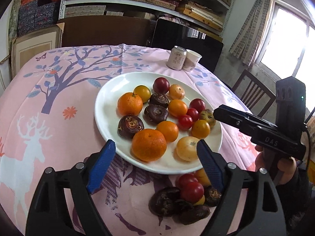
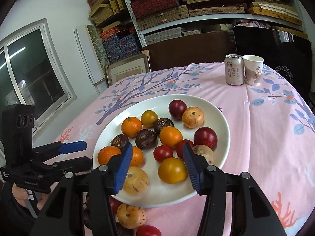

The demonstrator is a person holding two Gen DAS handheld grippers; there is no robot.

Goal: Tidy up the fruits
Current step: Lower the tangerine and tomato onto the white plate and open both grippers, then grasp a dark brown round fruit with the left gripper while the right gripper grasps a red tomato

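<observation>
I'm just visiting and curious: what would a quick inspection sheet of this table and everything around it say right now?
Surface: table under a pink tablecloth printed with trees and deer.
Job's things: white plate holding oranges, small tomatoes and dark water chestnuts; a loose pile of fruit lies on the cloth by its near rim.
Clutter: drink can and paper cup, side by side at the far edge.
Grippers: left gripper and right gripper both open, nothing between the jaws.
Cables: nothing seen.
Surroundings: shelves of boxes, a window, a wooden chair.
</observation>
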